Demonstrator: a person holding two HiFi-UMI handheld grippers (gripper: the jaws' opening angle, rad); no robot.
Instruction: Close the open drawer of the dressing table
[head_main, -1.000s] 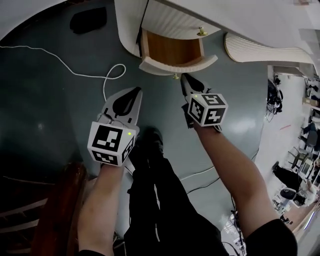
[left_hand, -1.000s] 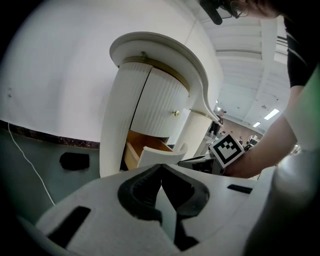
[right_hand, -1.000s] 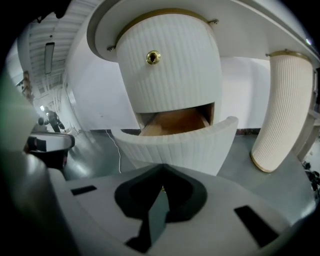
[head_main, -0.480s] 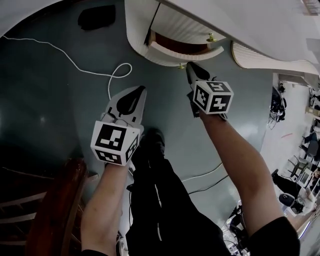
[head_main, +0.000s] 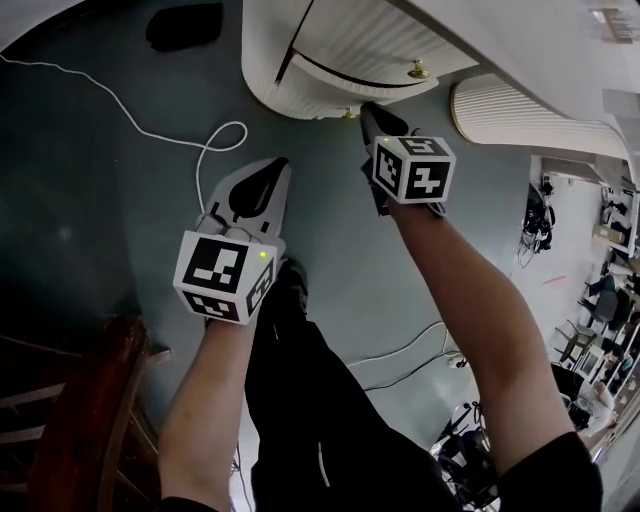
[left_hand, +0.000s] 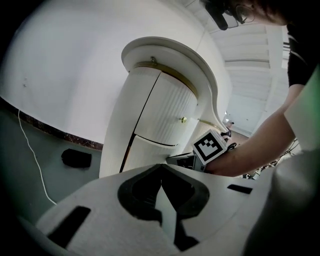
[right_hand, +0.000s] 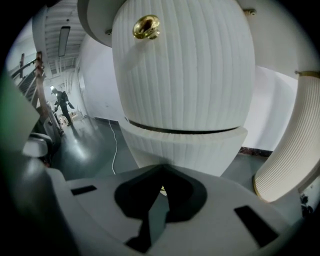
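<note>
Drawer (head_main: 318, 98): lower of two ribbed white fronts in the curved pedestal of the dressing table (head_main: 520, 45), at the top centre of the head view. It is nearly in, not yet flush. A thin dark gap runs along its top edge, and in the right gripper view its front (right_hand: 185, 150) stands slightly proud of the front above. Far left, top: a dark flat object (head_main: 185, 25) on the grey floor, apart from the pedestal. A white cable (head_main: 215, 150) loops across the floor just left of the pedestal. Left gripper (head_main: 273, 170): held low over the floor, well short of the drawer, jaws together, nothing between them (left_hand: 161, 169). Right gripper (head_main: 368, 112): jaws closed and empty (right_hand: 162, 170), tip at the drawer front beside its small brass knob (head_main: 348, 113); actual contact cannot be confirmed. A larger brass knob (head_main: 418, 70) sits on the upper front.
</note>
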